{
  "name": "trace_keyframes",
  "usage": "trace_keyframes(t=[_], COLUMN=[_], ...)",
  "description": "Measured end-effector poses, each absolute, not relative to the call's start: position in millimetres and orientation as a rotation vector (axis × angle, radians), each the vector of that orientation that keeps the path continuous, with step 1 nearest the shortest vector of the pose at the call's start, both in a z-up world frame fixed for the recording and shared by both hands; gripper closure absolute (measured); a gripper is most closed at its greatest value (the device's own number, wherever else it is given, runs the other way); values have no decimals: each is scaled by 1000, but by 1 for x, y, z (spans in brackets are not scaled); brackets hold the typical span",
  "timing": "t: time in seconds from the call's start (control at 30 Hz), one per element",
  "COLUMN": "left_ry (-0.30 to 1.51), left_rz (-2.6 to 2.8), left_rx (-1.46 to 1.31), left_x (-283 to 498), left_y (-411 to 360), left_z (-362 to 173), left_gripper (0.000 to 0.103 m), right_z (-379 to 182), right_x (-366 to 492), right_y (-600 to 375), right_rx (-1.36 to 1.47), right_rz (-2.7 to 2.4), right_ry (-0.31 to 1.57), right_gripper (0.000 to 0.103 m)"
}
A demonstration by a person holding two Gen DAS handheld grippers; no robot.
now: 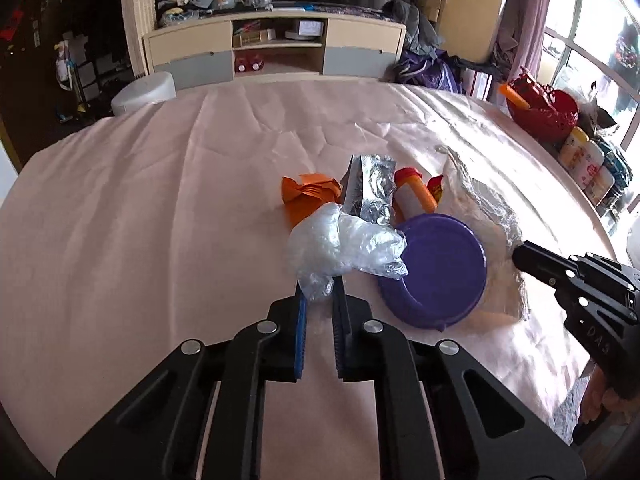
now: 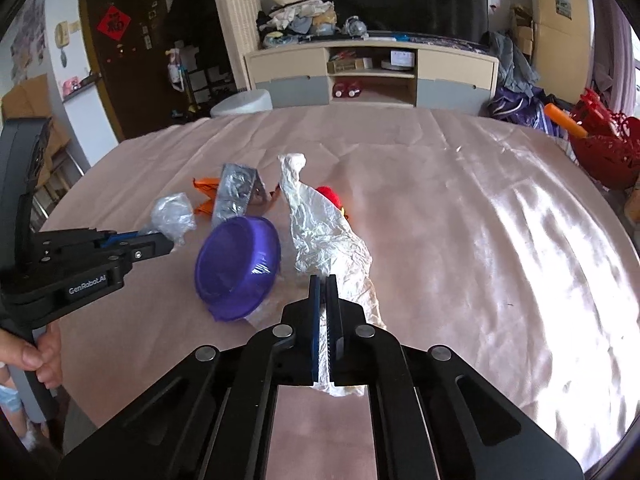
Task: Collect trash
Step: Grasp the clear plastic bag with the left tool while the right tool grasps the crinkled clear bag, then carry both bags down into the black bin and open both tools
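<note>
My left gripper [image 1: 319, 294] is shut on a crumpled clear plastic wrap [image 1: 340, 246], seen also in the right wrist view [image 2: 173, 214]. My right gripper [image 2: 324, 284] is shut on a white plastic bag [image 2: 324, 232], which lies stretched across the table; in the left wrist view the bag [image 1: 488, 208] sits behind the purple bowl. A purple plastic bowl [image 2: 236, 264] lies tilted on its side between the grippers. Behind it are a silver foil pack [image 1: 370, 188], orange paper [image 1: 306, 196] and an orange-and-red tube [image 1: 412, 196].
A pink cloth covers the round table [image 1: 160, 200]. A red basket [image 2: 604, 148] with an orange item stands at the right edge, with jars [image 1: 586, 160] beside it. A TV cabinet [image 2: 372, 76] stands beyond the table.
</note>
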State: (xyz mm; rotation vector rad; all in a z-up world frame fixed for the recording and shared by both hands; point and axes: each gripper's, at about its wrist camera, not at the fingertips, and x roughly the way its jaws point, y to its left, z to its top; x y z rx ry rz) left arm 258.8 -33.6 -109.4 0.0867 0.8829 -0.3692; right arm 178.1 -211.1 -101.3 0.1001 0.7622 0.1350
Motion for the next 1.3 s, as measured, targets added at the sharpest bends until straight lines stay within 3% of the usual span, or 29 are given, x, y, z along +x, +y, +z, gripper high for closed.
trace_keyframes(t=[0.5, 0.8, 1.03, 1.3], left_ry=[747, 717, 746, 911], left_rz=[-379, -382, -410, -440], left_rx=[86, 58, -19, -110], left_x=[159, 67, 20, -7], left_y=[-15, -7, -5, -15], left_z=[-32, -10, -30, -103], left_gripper=[94, 94, 94, 94], right_z=[-24, -25, -50, -102], right_x=[96, 34, -3, -29], right_y=[-219, -213, -208, -205], right_rx=[83, 75, 83, 105], right_rz=[118, 134, 157, 164], right_ry=[601, 600, 666, 796], right_gripper=[99, 99, 99, 99])
